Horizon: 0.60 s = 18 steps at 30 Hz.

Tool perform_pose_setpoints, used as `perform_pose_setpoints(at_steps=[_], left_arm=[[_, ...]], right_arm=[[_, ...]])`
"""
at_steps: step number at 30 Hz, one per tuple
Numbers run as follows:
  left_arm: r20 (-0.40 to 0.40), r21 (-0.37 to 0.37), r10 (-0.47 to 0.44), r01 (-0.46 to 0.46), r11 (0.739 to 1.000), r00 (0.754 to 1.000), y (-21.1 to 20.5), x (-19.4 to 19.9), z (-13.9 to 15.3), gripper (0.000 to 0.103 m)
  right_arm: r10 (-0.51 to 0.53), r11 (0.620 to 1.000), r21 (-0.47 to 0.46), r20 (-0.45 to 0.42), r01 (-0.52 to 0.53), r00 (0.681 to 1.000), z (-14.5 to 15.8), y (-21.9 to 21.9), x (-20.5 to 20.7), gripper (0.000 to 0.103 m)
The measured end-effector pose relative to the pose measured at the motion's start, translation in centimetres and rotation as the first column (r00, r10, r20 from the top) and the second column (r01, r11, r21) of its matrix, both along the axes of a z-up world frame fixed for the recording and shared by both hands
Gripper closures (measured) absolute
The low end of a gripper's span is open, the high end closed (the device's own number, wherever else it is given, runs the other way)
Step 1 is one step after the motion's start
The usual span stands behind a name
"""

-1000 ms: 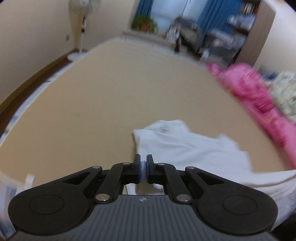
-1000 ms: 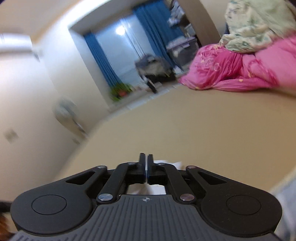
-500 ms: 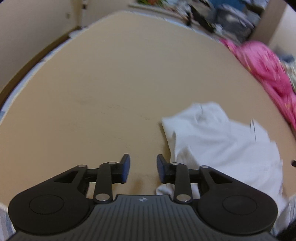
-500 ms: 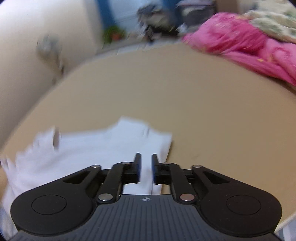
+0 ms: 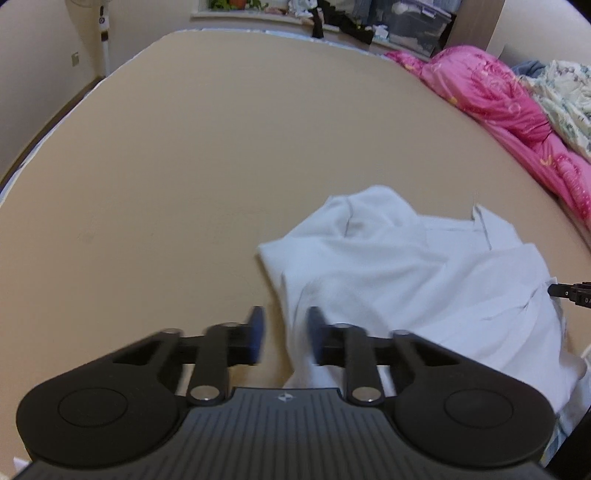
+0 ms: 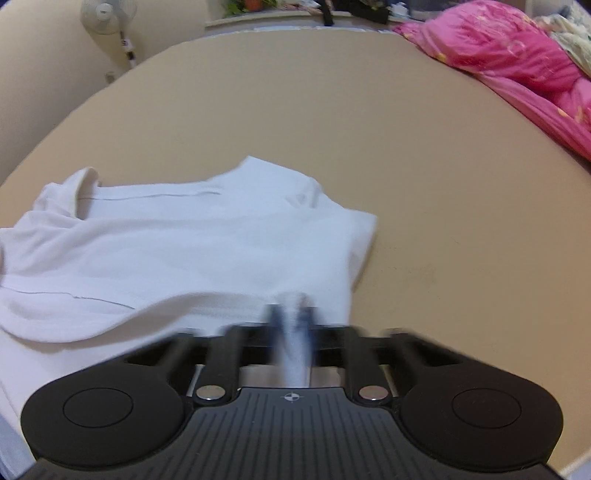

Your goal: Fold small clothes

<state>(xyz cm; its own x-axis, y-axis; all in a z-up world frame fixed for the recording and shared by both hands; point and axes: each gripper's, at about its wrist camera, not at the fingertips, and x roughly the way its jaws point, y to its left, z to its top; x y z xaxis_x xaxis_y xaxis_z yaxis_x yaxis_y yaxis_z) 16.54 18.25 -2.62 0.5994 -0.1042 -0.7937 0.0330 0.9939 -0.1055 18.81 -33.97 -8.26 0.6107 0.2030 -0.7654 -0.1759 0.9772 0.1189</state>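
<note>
A small white shirt [image 5: 417, 273] lies crumpled on the tan bed surface [image 5: 221, 155]. It also shows in the right wrist view [image 6: 177, 243]. My left gripper [image 5: 284, 339] is open, low over the shirt's near left edge, with the cloth running between the jaws. My right gripper [image 6: 291, 325] is blurred, its jaws close together with a strip of white cloth between them at the shirt's near right edge. The tip of the right gripper [image 5: 570, 293] shows at the far right of the left wrist view.
A pink quilt [image 5: 517, 110] and a floral blanket [image 5: 565, 96] are piled along the right side of the bed. A standing fan [image 6: 107, 22] and a cluttered window ledge [image 5: 332, 22] lie beyond the far edge.
Both grippers dropped from looking across the room to low over the shirt. The left jaws opened wide. The right jaws opened slightly, then came together around the shirt's edge.
</note>
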Motion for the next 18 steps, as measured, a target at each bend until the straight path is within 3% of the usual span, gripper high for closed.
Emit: perform_pose_setpoints(at_steps=[2,6,10,14,18], left_arm=[[0.004,-0.008,-0.032,0.032,0.999,0.999,-0.5,0.4,0.2,0.085],[-0.03,-0.021,-0.065,0.064,0.998,0.997,-1.2,1.4,-0.3,0.082],[-0.037,-0.006,-0.101,0.1,0.995,0.994,-1.9,1.9,-0.6,0.082],[-0.034,0.001,-0.156,0.156,0.988,0.987,-2.9,2.1,-0.9,0.076],[-0.06,0.055,-0.166,0.169,0.984,0.984,-3.7,2.7,-1.8,0.075]], right_arm=[[0.021,1.0,0.002,0.078,-0.021,0.997,1.1,0.2,-0.5,0.098],[-0.06,0.993,0.109,0.153,0.044,0.986,2.9,-1.3,-0.7,0.098],[-0.08,0.991,0.116,0.163,0.061,0.983,3.0,-1.6,-0.1,0.098],[-0.1,0.989,0.121,0.169,0.08,0.981,3.1,-1.9,0.2,0.098],[-0.115,0.987,0.127,0.156,0.096,0.981,2.9,-2.3,0.5,0.098]])
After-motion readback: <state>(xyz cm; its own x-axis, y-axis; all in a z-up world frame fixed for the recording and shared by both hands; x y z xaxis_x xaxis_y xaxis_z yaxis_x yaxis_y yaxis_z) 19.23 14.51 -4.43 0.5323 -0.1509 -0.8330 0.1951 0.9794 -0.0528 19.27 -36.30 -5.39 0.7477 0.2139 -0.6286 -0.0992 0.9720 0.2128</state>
